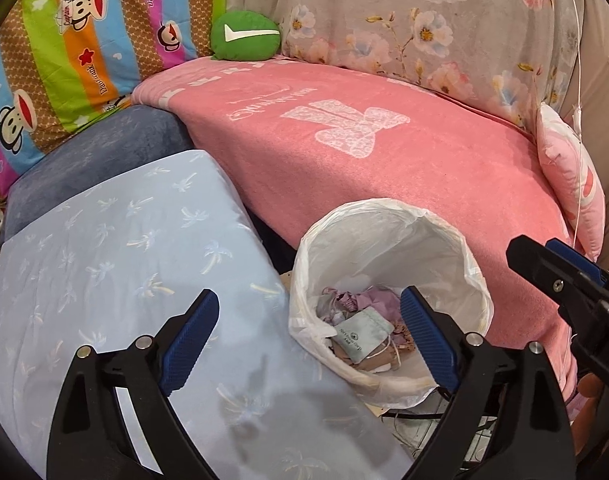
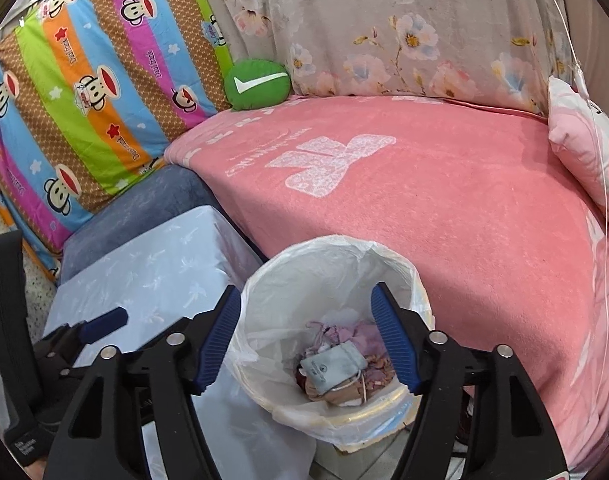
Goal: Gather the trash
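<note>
Hovering both grippers over one lined trash bin [image 2: 328,344], nothing held.

Your right gripper [image 2: 304,344] is spread, its jaws bracketing the bin's mouth from directly above, nearer than your left gripper [image 1: 308,336], also spread, offset toward one blue cushion [image 1: 116,280]. Count: one bin, one grey pouch [image 2: 332,368] atop the scraps inside.

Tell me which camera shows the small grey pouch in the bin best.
The right wrist view: the grey pouch lies nearly centred between the jaws, almost unobstructed. In the left wrist view, the pouch sits off to the right, beside a blue pad.
</note>
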The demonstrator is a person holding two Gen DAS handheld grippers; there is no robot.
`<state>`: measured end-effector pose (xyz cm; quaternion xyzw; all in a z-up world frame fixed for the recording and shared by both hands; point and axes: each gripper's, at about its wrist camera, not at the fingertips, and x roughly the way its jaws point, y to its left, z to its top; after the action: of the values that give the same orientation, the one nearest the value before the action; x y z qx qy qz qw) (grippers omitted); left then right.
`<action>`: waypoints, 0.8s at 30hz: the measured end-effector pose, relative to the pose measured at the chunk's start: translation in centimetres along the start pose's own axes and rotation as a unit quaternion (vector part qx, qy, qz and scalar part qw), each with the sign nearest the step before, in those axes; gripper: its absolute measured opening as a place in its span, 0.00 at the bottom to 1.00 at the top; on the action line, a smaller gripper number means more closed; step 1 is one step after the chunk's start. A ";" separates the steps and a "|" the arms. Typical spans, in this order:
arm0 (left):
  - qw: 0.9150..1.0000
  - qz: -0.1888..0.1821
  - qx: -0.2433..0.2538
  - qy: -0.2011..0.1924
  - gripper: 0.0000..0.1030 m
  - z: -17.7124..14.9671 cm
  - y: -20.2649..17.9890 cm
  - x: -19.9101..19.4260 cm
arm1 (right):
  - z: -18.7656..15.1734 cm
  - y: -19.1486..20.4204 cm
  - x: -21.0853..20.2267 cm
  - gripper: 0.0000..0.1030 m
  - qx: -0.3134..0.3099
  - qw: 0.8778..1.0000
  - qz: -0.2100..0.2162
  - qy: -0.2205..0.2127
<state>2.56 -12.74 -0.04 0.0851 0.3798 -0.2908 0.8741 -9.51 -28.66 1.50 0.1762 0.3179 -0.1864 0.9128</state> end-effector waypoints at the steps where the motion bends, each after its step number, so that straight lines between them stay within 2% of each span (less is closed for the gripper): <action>1: 1.000 0.002 -0.001 0.000 0.86 -0.2 0.1 -0.1 | -0.2 0.0 0.0 0.67 -0.001 1.000 -0.006 0.002; 6: 1.000 0.011 -0.003 0.003 0.87 -1.0 0.2 -0.6 | -1.3 0.3 -0.6 0.73 -0.030 0.999 -0.039 0.007; 9: 1.000 0.018 0.000 0.005 0.87 -1.4 0.2 -0.7 | -1.8 0.4 -0.7 0.81 -0.036 0.998 -0.044 0.015; 20: 0.999 0.031 -0.002 0.021 0.88 -2.6 0.0 -0.5 | -3.3 0.7 -0.8 0.85 -0.064 0.995 -0.074 0.030; 21: 0.999 0.033 -0.001 0.021 0.88 -2.7 0.0 -0.4 | -3.5 0.8 -0.8 0.87 -0.066 0.994 -0.077 0.031; 22: 0.999 0.036 -0.001 0.022 0.88 -2.8 -0.1 -0.5 | -3.6 0.8 -0.8 0.95 -0.068 0.994 -0.078 0.032; 24: 0.999 0.042 -0.004 0.021 0.89 -3.0 0.1 -0.5 | -3.8 0.8 -0.9 0.95 -0.068 0.994 -0.081 0.030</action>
<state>0.49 -11.38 -1.83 0.1041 0.3952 -0.2502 0.8777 -11.73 -26.12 -0.57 0.0928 0.3706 -0.2321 0.8945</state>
